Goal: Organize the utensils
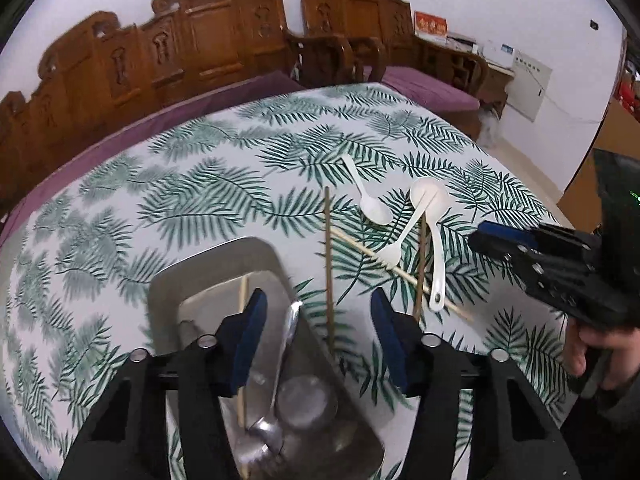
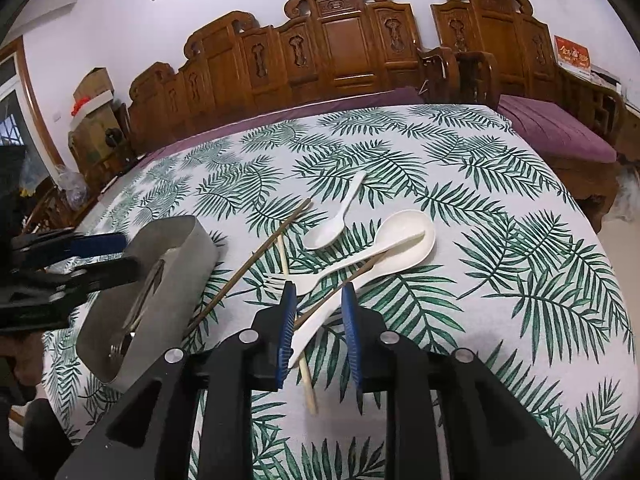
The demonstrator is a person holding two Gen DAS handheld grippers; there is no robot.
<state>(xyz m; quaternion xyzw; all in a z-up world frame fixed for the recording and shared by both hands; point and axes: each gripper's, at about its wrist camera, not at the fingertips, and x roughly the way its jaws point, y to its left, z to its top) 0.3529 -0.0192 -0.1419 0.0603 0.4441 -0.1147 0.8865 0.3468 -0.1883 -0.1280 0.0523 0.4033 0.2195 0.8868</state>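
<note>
Steel tray (image 1: pixel 224 264) holds a metal spoon (image 1: pixel 280 360) and one chopstick (image 1: pixel 242 300); right of it, white spoons (image 2: pixel 336 220) remain. My left gripper (image 1: pixel 316 308) hangs open; right gripper (image 2: pixel 318 304) narrowly straddles the white ladle's handle (image 2: pixel 316 328).

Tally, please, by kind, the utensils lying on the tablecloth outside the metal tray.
Dark chopsticks: 2
Light bamboo chopstick: 1
Small white spoon: 1
Large white serving spoon: 1
White fork: 1
Total: 6
</note>
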